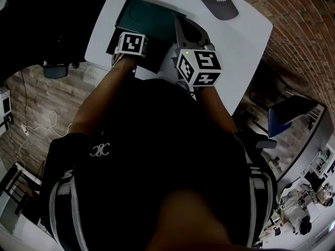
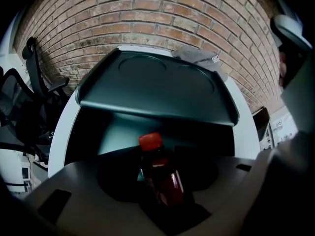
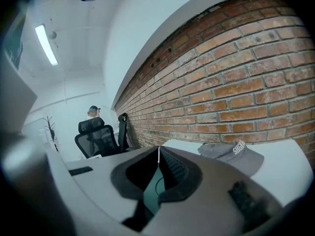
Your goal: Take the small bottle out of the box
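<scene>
The small bottle [image 2: 161, 177] has a red cap [image 2: 150, 141] and dark red contents. It leans in the dark box's base, under the raised teal lid [image 2: 152, 87]. My left gripper [image 2: 160, 167] reaches into the box with its jaws wide on either side of the bottle; I see no pad pressing on it. My right gripper [image 3: 158, 154] has its tips together, with a teal strip of the lid [image 3: 153, 191] between the jaws. In the head view the box [image 1: 146, 17] lies on the white table [image 1: 241, 41], and both marker cubes [image 1: 130, 43] [image 1: 199, 67] sit at its near side.
A grey baseball cap [image 1: 217, 1] lies on the table beyond the box, to the right. A brick wall [image 2: 162, 14] runs behind the table. Black office chairs [image 2: 29, 97] stand at the left. A person [image 3: 93, 111] stands far off.
</scene>
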The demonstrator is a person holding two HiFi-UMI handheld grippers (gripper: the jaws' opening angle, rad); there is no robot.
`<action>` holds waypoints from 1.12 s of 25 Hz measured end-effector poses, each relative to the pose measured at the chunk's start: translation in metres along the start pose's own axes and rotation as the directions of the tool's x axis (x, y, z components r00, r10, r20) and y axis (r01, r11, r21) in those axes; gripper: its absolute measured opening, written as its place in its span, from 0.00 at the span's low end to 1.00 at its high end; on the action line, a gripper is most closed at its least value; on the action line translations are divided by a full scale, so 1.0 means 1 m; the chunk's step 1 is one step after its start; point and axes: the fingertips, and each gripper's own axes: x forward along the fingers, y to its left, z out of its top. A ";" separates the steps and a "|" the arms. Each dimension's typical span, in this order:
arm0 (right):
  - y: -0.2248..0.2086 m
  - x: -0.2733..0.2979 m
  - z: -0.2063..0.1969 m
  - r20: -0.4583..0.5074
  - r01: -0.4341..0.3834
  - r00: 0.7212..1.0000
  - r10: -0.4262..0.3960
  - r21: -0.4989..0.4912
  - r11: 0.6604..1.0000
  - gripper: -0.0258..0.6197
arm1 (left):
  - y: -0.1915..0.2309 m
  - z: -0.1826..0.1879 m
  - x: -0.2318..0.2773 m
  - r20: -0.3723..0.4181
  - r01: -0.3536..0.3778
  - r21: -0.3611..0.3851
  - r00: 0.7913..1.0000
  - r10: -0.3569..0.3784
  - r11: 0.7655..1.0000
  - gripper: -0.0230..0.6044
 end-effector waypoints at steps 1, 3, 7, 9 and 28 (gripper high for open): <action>0.001 -0.001 0.001 0.002 -0.001 1.000 0.001 -0.003 1.000 0.09 | 0.001 0.001 -0.002 0.013 0.008 -0.011 1.000 -0.008 1.000 0.39; 0.004 -0.002 0.002 0.006 -0.003 1.000 0.003 -0.009 1.000 0.09 | 0.001 0.004 -0.008 0.052 0.019 -0.021 0.998 -0.018 1.000 0.39; 0.006 -0.005 0.001 0.008 -0.011 1.000 0.011 -0.017 1.000 0.09 | -0.003 0.016 -0.023 0.139 0.014 0.001 0.990 -0.014 1.000 0.39; 0.010 -0.007 0.001 0.009 -0.019 1.000 0.020 -0.022 1.000 0.09 | -0.005 0.019 -0.033 0.182 0.021 0.010 0.983 -0.022 1.000 0.39; 0.045 -0.020 0.011 0.078 -0.037 0.996 0.044 -0.084 0.996 0.09 | -0.012 0.064 -0.202 0.755 -0.037 0.015 0.656 0.013 0.999 0.39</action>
